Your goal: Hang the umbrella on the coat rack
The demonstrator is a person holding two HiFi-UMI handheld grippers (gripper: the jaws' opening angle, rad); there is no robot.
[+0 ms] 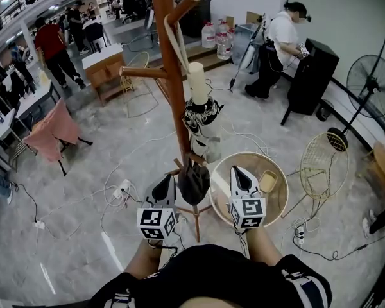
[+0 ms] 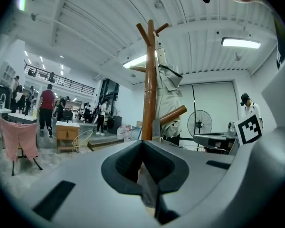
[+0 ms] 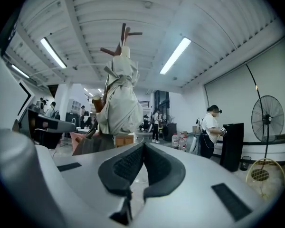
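The wooden coat rack (image 1: 171, 63) stands right in front of me. A folded pale umbrella (image 1: 201, 117) with a cream handle hangs from a peg on its right side, strap looped above. Both grippers are low and short of the rack. My left gripper (image 1: 165, 179) is shut and holds nothing, just left of the pole's base. My right gripper (image 1: 239, 171) is shut and holds nothing, to the right. In the left gripper view the pole (image 2: 149, 80) and umbrella (image 2: 170, 99) rise beyond the shut left gripper (image 2: 142, 144). The right gripper view shows the umbrella (image 3: 119, 99) past the shut right gripper (image 3: 143, 146).
A dark bag-like thing (image 1: 194, 181) hangs low on the rack between the grippers. A round wooden tub (image 1: 279, 172) sits under my right gripper, with a wire chair (image 1: 324, 165) beyond. Cables lie on the floor (image 1: 115, 191). A standing fan (image 1: 372, 82) and people are farther off.
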